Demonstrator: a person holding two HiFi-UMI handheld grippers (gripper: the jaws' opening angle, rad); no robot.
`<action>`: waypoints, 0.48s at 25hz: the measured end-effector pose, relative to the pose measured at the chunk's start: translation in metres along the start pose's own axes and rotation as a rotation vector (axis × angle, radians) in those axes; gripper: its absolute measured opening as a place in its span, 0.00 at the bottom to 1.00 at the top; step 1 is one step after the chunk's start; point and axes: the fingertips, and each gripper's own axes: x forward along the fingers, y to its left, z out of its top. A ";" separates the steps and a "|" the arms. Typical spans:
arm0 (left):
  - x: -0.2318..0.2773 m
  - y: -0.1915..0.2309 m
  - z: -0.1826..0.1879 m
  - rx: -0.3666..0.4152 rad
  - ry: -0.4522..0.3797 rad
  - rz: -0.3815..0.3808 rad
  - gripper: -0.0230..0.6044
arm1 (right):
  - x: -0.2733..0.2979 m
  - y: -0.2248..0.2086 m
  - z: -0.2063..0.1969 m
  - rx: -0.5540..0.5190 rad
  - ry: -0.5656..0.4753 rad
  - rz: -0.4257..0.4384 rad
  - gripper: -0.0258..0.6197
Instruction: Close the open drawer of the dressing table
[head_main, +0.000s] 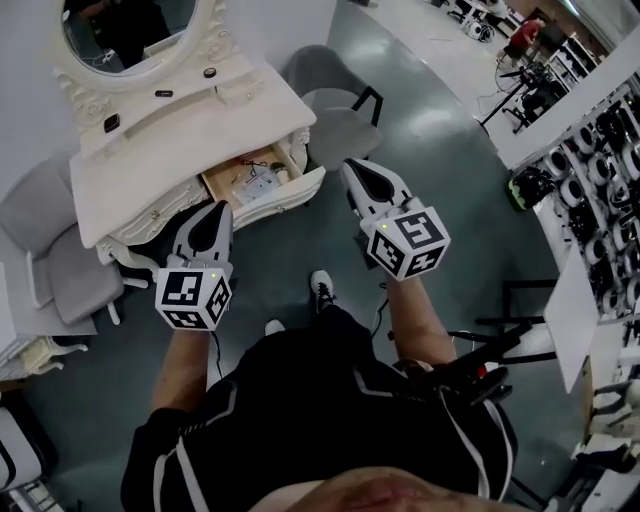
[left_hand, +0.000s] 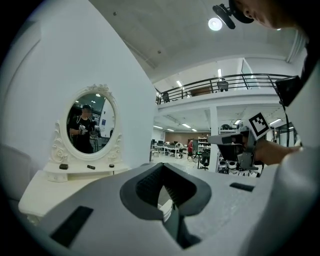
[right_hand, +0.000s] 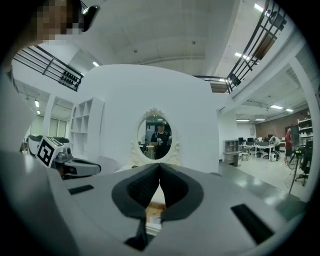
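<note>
Head view: the open drawer (head_main: 262, 182) juts from the dressing table (head_main: 190, 140) at 11 o'clock, its front running 8 to 2 o'clock between left gripper (head_main: 222, 210) and right gripper (head_main: 352, 170), the left seemingly nearer

Left gripper view: jaws closed, empty

Right gripper view: jaws closed, empty; only here the drawer's wooden inside shows, at 6 o'clock

At the upper left of the head view the mirror (head_main: 130, 40) is cut off by the top edge, and the small dark things (head_main: 163, 93) on the surface (head_main: 200, 135) below it are too small to name. What lies in the open drawer (head_main: 285, 197) is perhaps cables and small boxes, too fine to tell. In the right gripper view the drawer (right_hand: 156, 209) shows only as a sliver low in the middle, the rest hidden behind the right tongs (right_hand: 159, 167).
</note>
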 end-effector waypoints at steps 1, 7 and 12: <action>-0.001 0.006 -0.003 0.006 0.007 0.016 0.04 | 0.006 0.000 -0.001 0.001 -0.001 0.010 0.05; 0.009 0.027 -0.009 -0.003 0.019 0.086 0.04 | 0.038 -0.011 0.000 -0.015 -0.017 0.076 0.05; 0.035 0.035 -0.011 -0.004 0.022 0.134 0.04 | 0.063 -0.040 -0.008 -0.013 -0.005 0.096 0.05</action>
